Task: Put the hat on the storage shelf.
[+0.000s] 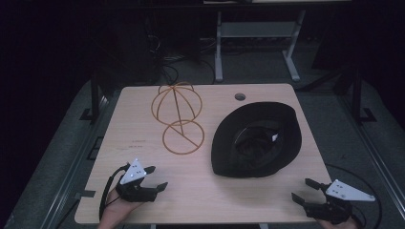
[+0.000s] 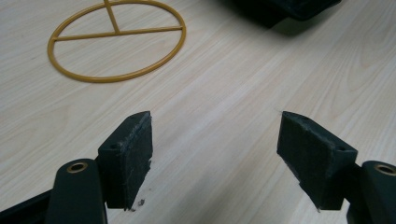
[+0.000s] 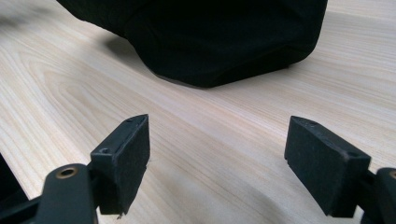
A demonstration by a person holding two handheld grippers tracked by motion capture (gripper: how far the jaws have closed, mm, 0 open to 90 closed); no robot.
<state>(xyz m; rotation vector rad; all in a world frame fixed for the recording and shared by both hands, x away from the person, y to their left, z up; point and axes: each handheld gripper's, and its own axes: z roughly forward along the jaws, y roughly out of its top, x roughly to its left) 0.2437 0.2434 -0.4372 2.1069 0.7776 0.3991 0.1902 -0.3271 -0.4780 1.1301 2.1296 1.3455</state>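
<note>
Dark floor surrounds the pale wood worktop (image 1: 143, 143), where from high up a black hat (image 1: 258, 140) lies upside down right of a gold wire stand (image 1: 177, 117), with the left claw (image 1: 156, 177) and right claw (image 1: 305, 190) near the front corners. Left claw's view: jaws wide apart, holding nothing, the stand's ring ahead. Right claw's view: jaws wide apart and empty, the hat just ahead.
</note>
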